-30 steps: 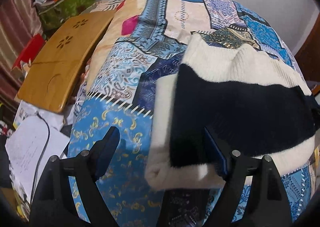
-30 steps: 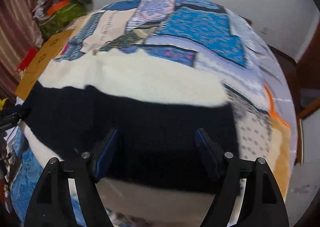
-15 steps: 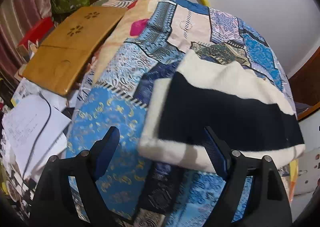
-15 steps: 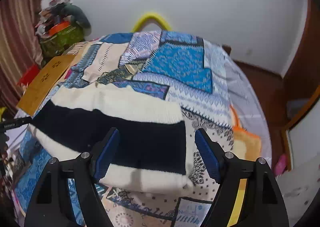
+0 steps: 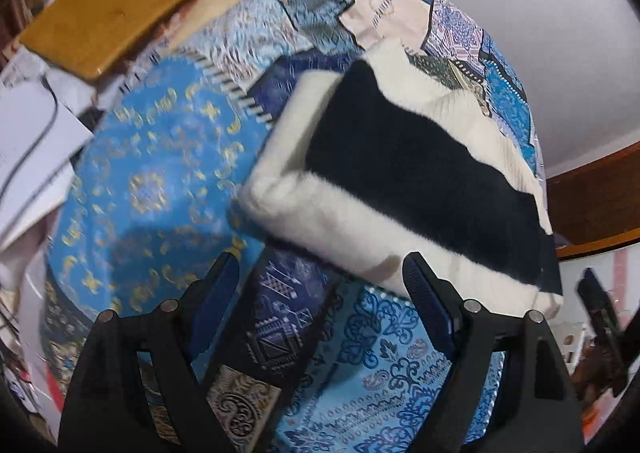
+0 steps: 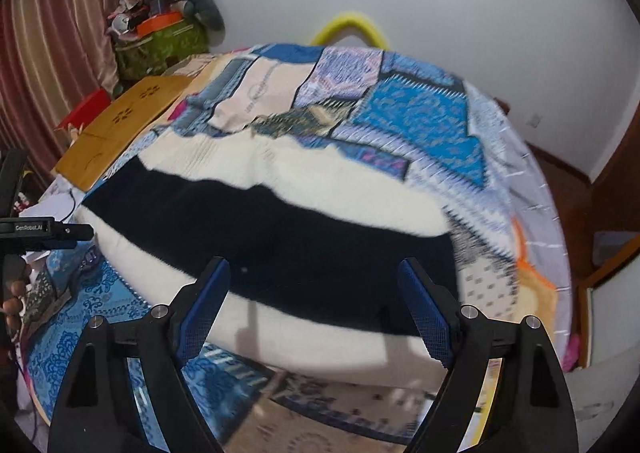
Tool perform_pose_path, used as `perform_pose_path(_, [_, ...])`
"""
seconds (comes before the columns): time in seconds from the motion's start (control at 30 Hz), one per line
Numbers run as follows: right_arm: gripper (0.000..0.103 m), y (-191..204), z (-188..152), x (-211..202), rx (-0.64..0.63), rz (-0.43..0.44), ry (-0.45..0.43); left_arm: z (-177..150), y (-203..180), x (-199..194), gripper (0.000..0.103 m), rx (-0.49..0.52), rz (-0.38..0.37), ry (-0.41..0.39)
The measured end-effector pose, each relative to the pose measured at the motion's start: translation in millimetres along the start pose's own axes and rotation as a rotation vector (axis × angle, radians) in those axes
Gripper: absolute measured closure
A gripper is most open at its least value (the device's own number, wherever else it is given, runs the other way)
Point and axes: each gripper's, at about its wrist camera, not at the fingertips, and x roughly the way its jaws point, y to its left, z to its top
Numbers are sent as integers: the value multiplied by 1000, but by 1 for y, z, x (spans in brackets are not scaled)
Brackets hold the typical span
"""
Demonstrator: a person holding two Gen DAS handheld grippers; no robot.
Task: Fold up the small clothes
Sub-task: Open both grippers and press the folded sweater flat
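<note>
Both tongs hang released above the bed with nothing between their blue pads: the left gripper (image 5: 320, 295) is over the patchwork bedspread (image 5: 152, 173) just off the near left corner of the folded garment, and the right gripper (image 6: 314, 307) is poised over its near edge, not touching the cloth as far as I can tell.

That garment, a thick knitted sweater (image 6: 272, 229), lies flat on the bedspread as a folded oblong. Its long axis runs across the bed, side to side in front of the right gripper; from the left gripper's side it slants away from near left toward far right (image 5: 420, 173). A broad black band runs along the whole length, with cream bands on either side of it, the far one ribbed. The left end looks plump and rounded, like a fold.

Off the bed's left side sit a wooden board (image 6: 120, 129) and loose papers (image 5: 32, 149).
</note>
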Motion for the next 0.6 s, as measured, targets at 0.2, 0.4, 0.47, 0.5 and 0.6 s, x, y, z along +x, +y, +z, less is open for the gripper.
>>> perform_pose_path(0.2, [20,8,-9,30,23,38,66,4,-7,19,19,-39,-140,70])
perform_pose_path(0.4, [20,1,-20,51,55,64,120,15,-14,33,19,-63,-192,66])
perform_pose_path(0.47, [19,-2,-22,55,69,77,126,20,-17,36,19,-60,-188,48])
perform_pose_path(0.5, [18,-3,-23,57,77,84,125,22,-17,38,19,-62,-186,42])
perform_pose_path(0.6, [17,-4,-23,58,90,93,119,32,-16,43,23,-91,-175,16])
